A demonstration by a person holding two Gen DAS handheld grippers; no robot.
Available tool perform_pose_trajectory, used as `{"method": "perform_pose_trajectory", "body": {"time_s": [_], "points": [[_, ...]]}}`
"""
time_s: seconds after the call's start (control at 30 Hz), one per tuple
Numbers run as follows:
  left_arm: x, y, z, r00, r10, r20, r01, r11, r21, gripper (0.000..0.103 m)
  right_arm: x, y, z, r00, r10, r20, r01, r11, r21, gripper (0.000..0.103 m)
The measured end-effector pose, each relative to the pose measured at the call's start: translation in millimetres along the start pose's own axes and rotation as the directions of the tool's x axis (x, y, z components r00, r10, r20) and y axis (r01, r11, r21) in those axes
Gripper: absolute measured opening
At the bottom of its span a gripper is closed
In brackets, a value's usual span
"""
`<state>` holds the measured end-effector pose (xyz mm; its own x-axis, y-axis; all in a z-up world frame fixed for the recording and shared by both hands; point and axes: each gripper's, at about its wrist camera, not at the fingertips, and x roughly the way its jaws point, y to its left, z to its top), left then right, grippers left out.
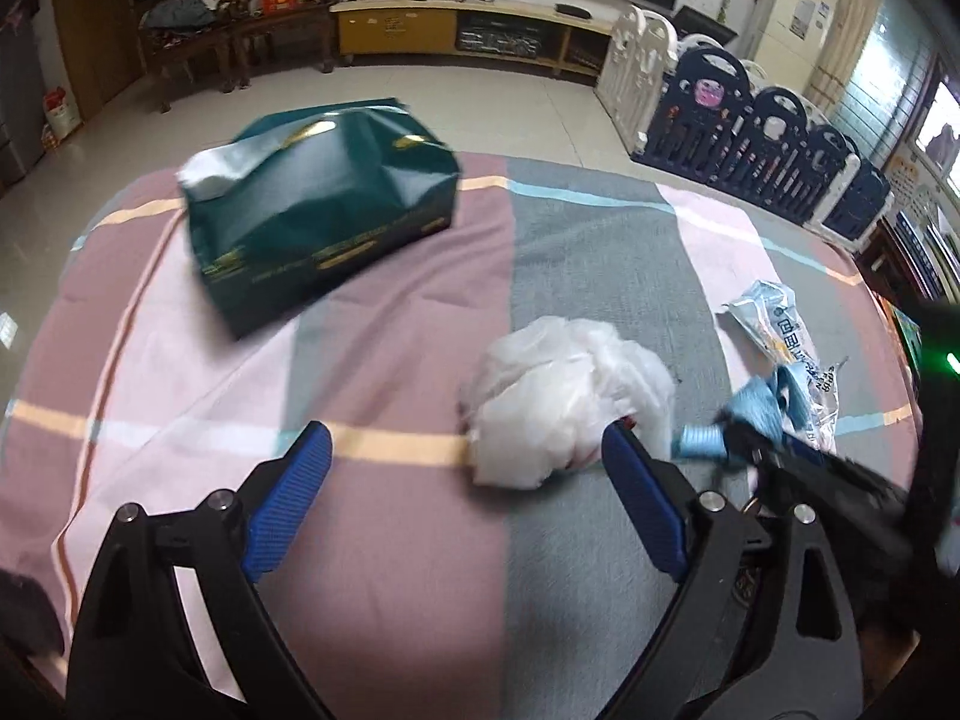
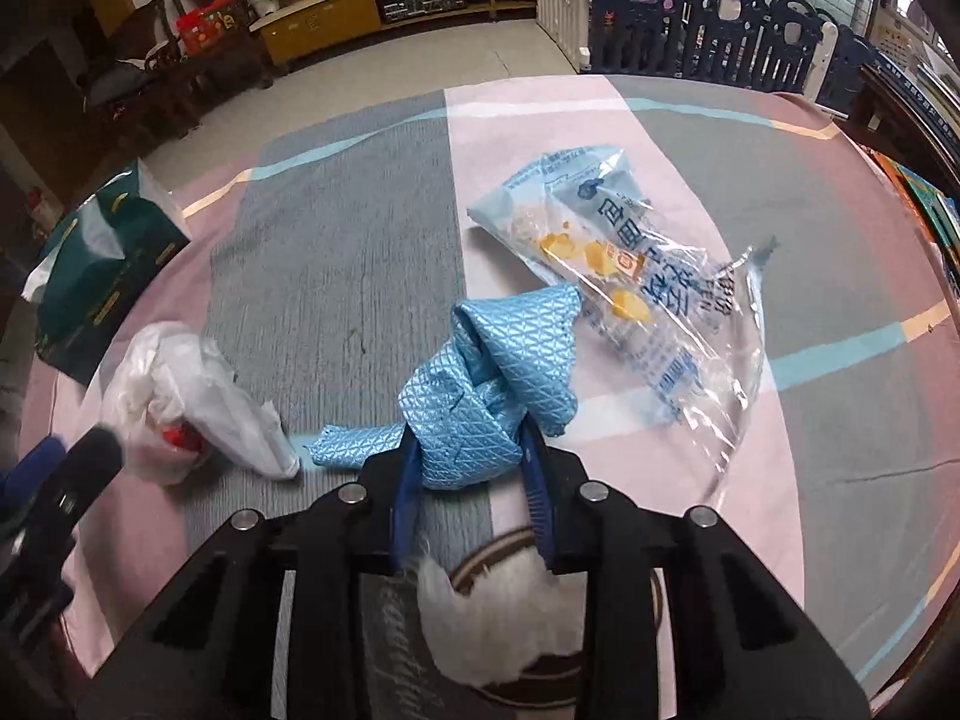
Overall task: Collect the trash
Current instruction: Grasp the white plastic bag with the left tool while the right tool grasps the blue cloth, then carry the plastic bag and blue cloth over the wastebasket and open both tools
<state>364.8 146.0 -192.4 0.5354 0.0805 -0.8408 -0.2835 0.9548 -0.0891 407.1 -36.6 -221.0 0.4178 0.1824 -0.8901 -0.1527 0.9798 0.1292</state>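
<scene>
1. Blue quilted foil wrapper point(image 2: 480, 372) lies crumpled on the striped cloth point(image 2: 336, 240), directly ahead of the right gripper point(image 2: 471, 468). Its near end sits between the blue pads; the jaws stand narrow and appear clenched on that bunched end. Whether the pinch is firm, I cannot tell.
2. Wrapper's long axis runs from a flat tail at lower left up to a folded end at upper right, where it touches or overlaps the clear snack bag point(image 2: 630, 288).
3. Clear snack bag lies just beyond and to the right of the right gripper, long axis slanting from upper left to lower right. The right hand is the nearer one for it.
4. White crumpled plastic bag point(image 1: 570, 396), with something red inside, lies just ahead of the left gripper point(image 1: 468, 468) and off to its right pad's side, not centred. Left jaws stand wide, released, holding nothing.
5. Judgement: the left claw needs a shift to the right to bracket the white bag before closing.
6. Dark green tissue pack point(image 1: 318, 222) lies well apart, far left on the cloth, white tissue showing at its top.
7. Writing: snack bag carries large blue characters and yellow shapes, seen upside down; not legible. Tissue pack has gold lettering, too blurred to read. No brand identified.
8. No bin or collecting container in either view.
</scene>
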Motion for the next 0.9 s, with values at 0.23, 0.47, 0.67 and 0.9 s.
{"method": "perform_pose_trajectory", "body": {"time_s": [0.23,0.47,0.67,0.9], "points": [[32.5,-37.5,-3.0,0.997,-0.051,-0.051,0.056,0.993,0.099,0.04,-89.7,-54.1,-44.5,0.984,0.131,0.122,-0.137,0.99,0.043,0.032],[-29.2,-33.5,-32.1,0.994,-0.104,0.045,0.101,0.993,0.061,0.023,-183.3,-89.7,-89.3,0.956,0.114,0.272,-0.119,0.993,0.001,0.032],[-141.7,-53.4,-80.4,0.979,-0.071,0.19,0.05,0.992,0.112,0.023,-231.6,-122.0,-130.2,0.957,0.076,0.281,-0.08,0.997,0.003,0.032],[-231.3,-97.7,-149.4,0.968,-0.132,0.215,0.081,0.97,0.23,0.023,-280.6,-166.7,-198.1,0.963,0.029,0.267,-0.033,0.999,0.011,0.032]]}}
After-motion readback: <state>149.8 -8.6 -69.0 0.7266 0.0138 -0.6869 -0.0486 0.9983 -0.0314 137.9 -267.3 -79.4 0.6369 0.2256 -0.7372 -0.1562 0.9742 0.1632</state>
